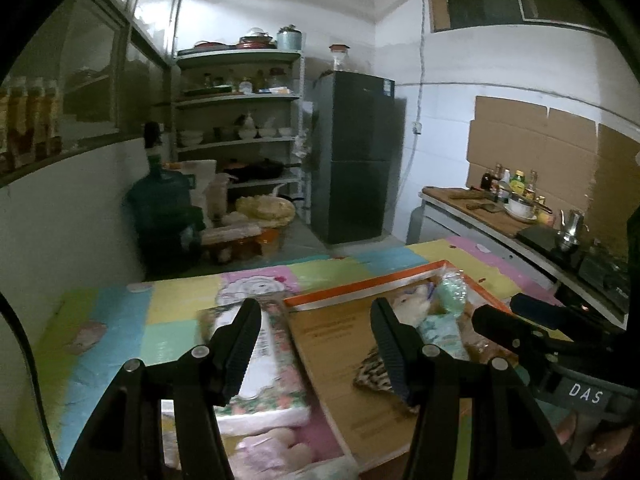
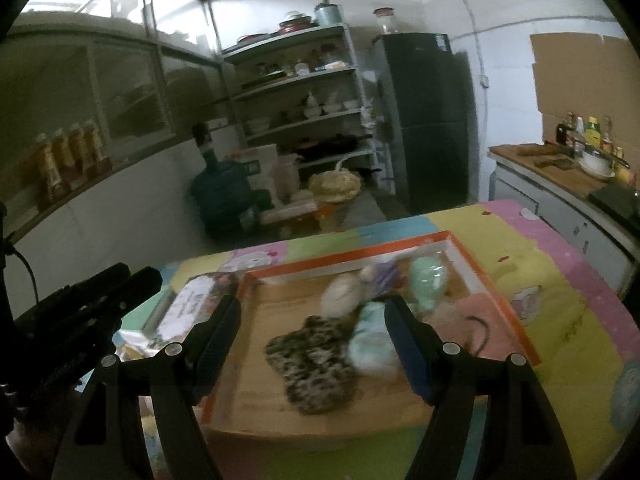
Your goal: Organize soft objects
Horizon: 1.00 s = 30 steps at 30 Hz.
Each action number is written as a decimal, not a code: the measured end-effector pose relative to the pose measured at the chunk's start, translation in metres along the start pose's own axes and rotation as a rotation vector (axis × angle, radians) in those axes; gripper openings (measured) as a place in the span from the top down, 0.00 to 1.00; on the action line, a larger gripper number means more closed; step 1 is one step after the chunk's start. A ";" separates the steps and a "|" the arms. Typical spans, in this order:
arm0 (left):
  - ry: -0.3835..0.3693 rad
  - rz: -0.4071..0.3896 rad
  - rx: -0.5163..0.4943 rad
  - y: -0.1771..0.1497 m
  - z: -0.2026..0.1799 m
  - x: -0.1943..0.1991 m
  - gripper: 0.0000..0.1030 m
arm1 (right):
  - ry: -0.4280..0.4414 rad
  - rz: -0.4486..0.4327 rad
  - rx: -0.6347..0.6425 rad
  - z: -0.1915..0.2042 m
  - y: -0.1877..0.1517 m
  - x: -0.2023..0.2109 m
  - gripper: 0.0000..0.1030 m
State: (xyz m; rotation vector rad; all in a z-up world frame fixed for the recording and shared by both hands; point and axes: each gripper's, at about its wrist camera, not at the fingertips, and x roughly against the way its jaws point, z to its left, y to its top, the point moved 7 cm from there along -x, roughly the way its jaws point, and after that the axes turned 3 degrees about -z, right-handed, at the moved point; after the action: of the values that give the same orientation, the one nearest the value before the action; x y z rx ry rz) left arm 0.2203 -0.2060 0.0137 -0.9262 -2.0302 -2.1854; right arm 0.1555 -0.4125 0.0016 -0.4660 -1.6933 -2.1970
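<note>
Tissue pack (image 1: 264,364) lies outside the orange-rimmed box (image 1: 360,292), against its left rim, long axis along it, beneath the left gripper (image 1: 316,344). Both grippers open, empty; right gripper (image 2: 312,344) hovers over the box.

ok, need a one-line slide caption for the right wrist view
Right gripper, open and empty, above an orange-rimmed cardboard tray of soft items, including a leopard-print pouch.

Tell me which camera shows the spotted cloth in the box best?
The right wrist view: the spotted cloth lies whole between the jaws, though blurred. In the left wrist view a jaw hides most of it; only an edge shows.
</note>
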 end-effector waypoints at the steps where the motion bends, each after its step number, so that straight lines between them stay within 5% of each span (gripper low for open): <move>1: 0.011 -0.004 0.002 0.000 0.005 0.004 0.45 | 0.008 0.001 0.007 0.007 -0.001 0.000 0.27; 30: 0.213 -0.037 0.138 -0.048 0.137 0.101 0.45 | 0.147 0.067 0.162 0.147 -0.064 0.003 0.27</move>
State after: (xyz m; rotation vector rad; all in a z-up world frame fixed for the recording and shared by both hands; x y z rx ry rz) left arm 0.1728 -0.0357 0.0110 -0.6178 -2.0791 -2.0295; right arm 0.1333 -0.2553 -0.0167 -0.3069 -1.7326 -1.9764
